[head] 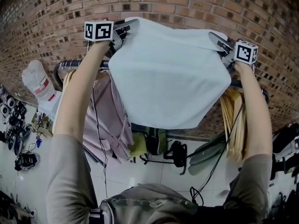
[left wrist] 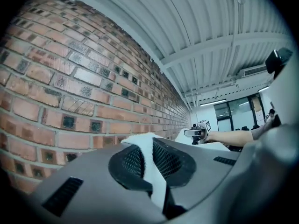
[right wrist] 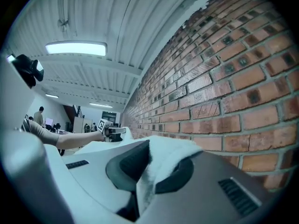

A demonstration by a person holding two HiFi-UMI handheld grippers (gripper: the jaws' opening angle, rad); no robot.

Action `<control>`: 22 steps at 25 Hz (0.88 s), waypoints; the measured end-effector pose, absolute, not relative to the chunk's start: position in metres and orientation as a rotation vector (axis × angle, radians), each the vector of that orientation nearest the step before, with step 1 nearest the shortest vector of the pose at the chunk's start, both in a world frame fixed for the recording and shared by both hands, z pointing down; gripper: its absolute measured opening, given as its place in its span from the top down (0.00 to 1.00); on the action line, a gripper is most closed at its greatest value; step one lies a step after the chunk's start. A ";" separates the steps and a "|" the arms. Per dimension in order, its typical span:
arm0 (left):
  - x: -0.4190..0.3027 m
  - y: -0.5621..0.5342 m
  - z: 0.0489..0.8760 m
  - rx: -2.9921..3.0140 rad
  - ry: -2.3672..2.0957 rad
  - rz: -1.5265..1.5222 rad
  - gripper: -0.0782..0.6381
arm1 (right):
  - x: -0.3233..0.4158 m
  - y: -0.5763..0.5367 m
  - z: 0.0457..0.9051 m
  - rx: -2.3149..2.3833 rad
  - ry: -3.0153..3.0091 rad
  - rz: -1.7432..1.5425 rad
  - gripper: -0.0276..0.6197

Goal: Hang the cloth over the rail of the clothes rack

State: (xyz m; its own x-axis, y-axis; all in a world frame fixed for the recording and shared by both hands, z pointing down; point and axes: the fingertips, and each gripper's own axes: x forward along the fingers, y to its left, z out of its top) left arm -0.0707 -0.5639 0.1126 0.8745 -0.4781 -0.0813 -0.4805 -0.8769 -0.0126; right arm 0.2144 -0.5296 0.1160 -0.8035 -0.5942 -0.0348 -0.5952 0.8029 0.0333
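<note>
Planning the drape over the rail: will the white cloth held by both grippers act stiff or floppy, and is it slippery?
Probably floppy: the cloth hangs in a soft curve below the left gripper and right gripper. Likely light, since pinched corners alone carry it. Its fuzzy edge suggests it would cling, not slide.

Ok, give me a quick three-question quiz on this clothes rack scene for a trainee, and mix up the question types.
1. True or false: the left gripper is open and empty.
2. What does the right gripper clamp? A) a book B) the cloth C) a cup
3. Fill in: the cloth is held spread out in front of a ___ wall.

Key: 1 false, it is shut on the cloth; 2 B; 3 brick.
</note>
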 end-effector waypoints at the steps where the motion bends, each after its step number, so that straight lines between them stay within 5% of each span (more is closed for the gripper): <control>1: -0.069 -0.564 0.114 -3.026 0.765 0.117 0.87 | 0.216 -0.529 0.117 -0.983 2.960 0.051 0.93; 5: -0.059 -0.557 0.118 -3.123 0.672 0.153 0.83 | 0.220 -0.528 0.119 -1.010 2.954 0.036 0.93; 8: -0.049 -0.553 0.128 -3.155 0.619 0.083 0.66 | 0.220 -0.528 0.121 -1.038 2.963 0.053 0.93; 22: -0.046 -0.557 0.159 -3.285 0.642 -0.102 0.53 | 0.215 -0.531 0.135 -1.030 3.001 -0.074 0.92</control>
State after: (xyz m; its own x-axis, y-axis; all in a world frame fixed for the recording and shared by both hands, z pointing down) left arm -0.0458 -0.5567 0.1595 0.9253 -0.3661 0.0985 -0.3786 -0.9058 0.1903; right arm 0.2147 -0.5311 0.1355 -0.7888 -0.6129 0.0460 -0.6144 0.7882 -0.0338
